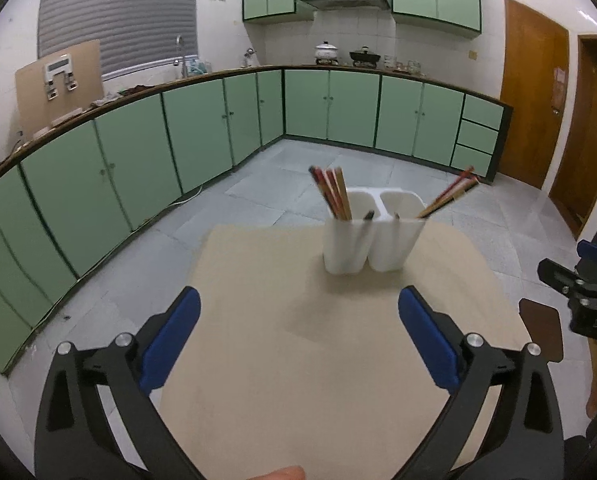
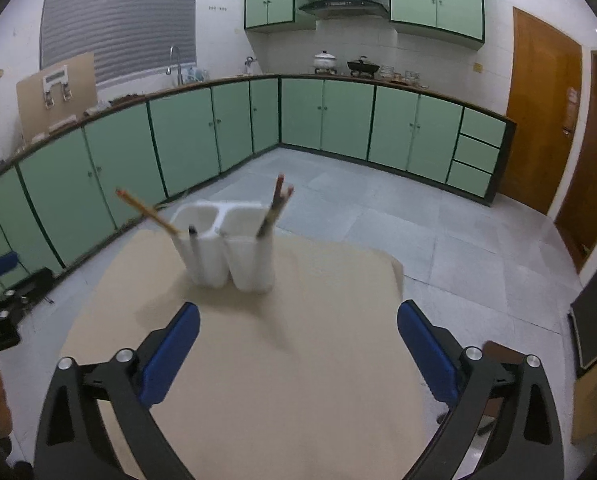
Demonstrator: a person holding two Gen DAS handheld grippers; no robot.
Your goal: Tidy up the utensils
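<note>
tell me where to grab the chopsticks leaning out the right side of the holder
Grip the right chopsticks on the bare upper shafts, above the holder rim. They slant up and rightward, so bring the open right tongs from above on the right, fingers either side of the bundle, then pull along the slant.

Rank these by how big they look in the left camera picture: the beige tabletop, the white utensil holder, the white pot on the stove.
1. beige tabletop, by far the largest.
2. white utensil holder.
3. white pot, tiny, though it stands far off, so its true size is uncertain.
</note>
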